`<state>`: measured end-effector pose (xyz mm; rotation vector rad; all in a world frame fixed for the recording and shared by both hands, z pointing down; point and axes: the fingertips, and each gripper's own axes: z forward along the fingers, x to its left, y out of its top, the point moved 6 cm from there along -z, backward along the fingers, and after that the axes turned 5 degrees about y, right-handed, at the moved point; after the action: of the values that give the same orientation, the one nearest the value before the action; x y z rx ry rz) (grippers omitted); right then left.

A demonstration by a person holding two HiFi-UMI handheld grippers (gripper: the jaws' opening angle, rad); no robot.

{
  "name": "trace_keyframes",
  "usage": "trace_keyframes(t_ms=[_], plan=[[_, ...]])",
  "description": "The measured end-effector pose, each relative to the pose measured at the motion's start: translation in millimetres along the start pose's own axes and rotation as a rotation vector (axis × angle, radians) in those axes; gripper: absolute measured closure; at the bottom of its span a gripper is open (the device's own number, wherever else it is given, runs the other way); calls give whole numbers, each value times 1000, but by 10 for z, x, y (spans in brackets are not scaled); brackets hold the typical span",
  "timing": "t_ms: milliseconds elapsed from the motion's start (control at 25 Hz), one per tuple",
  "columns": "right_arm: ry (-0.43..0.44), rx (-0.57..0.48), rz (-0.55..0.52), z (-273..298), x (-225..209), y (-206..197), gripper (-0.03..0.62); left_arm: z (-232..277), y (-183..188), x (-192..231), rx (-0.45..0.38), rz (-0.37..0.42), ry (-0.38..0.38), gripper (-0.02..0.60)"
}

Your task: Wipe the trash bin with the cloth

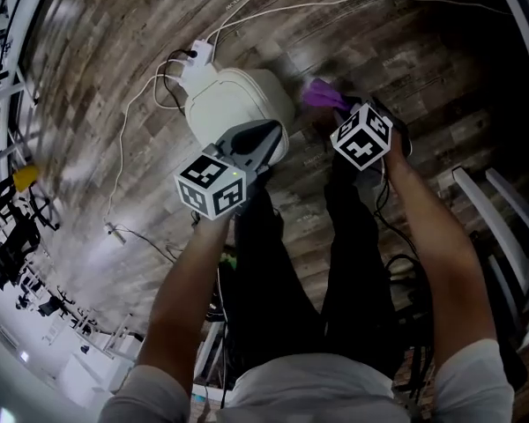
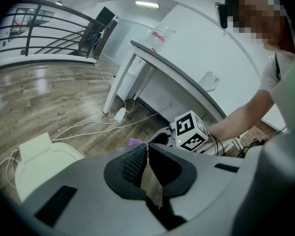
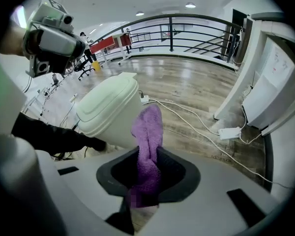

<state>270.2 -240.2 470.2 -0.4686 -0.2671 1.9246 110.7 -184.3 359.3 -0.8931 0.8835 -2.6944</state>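
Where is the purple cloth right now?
The purple cloth is clamped in the right tool, just right of the white trash bin in the head view.

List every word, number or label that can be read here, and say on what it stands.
No text can be read.
Two marker cubes: black-and-white square patterns only, no letters.
Bottle: label too blurred to read.
White panel: faint marks, too blurred to read.
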Motion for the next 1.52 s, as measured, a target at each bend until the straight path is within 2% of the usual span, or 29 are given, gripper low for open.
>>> trace_keyframes(t_ms=[120,240,440,600,800,1000,1160,1320,1520], plan=[[13,-9,34,168,-36,317,496,-62,168,356,18,67,-29,577],[79,-3,115,396,-48,648,496,-120,291,757,34,103,-71,577],[187,20,437,834,-232,1151,496,-222,478,1440,80,138,-160,577],[324,50,630,1161,-342,1519,496,-274,598,1908,133,191,-217,577],[414,18,860,1508,-636,1834,496,-196,744,2361,142,229,-213,577],[553,-55,1106,1964,-789,1950,497,13,809,2551,150,248,-193,577],[673,-102,1285,2274,-694,2075,497,168,833,2643,172,253,-183,577],[744,-34,1358,2542,-494,2029,497,289,847,2644,220,276,-198,577],[733,51,1397,2634,-434,1788,497,401,895,2607,240,287,-217,577]])
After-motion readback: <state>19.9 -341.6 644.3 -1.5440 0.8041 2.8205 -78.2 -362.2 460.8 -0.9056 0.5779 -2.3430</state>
